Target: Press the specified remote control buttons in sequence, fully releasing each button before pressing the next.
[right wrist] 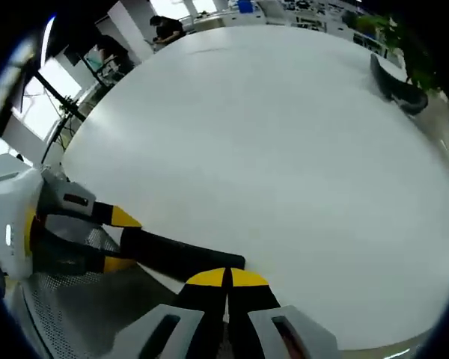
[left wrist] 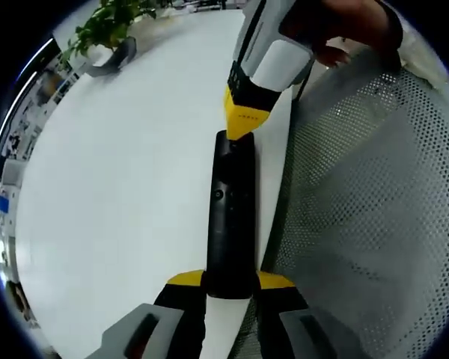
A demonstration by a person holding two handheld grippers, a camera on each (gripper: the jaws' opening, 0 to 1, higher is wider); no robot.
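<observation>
In the left gripper view the left gripper (left wrist: 230,286) has its yellow-tipped fingers (left wrist: 184,280) clamped on the near end of a slim black remote control (left wrist: 232,224), one finger on each long side. The remote control runs straight away from the camera, along the edge of the white desk (left wrist: 127,202). At its far end the right gripper (left wrist: 241,123) comes in from the top of the view, its yellow tips drawn together into one point that touches the top end of the remote control. A hand (left wrist: 344,30) holds that gripper's white body.

In the right gripper view the right gripper's (right wrist: 226,278) fingers (right wrist: 206,278) are closed against each other with nothing between them, their joined tip sitting at the end of the remote control (right wrist: 181,255). The remote control stretches off to the left, where the left gripper (right wrist: 120,239) pinches its other end.

Beside the remote control, off the desk edge, lies a grey perforated mesh surface (left wrist: 367,217), seemingly a chair back; it crowds that side closely. At the far corner of the desk stand a dark grey curved object (left wrist: 114,60) and a leafy green plant (left wrist: 108,21), well apart from the grippers. Beyond the desk, office furniture and a seated person (right wrist: 165,28) show.
</observation>
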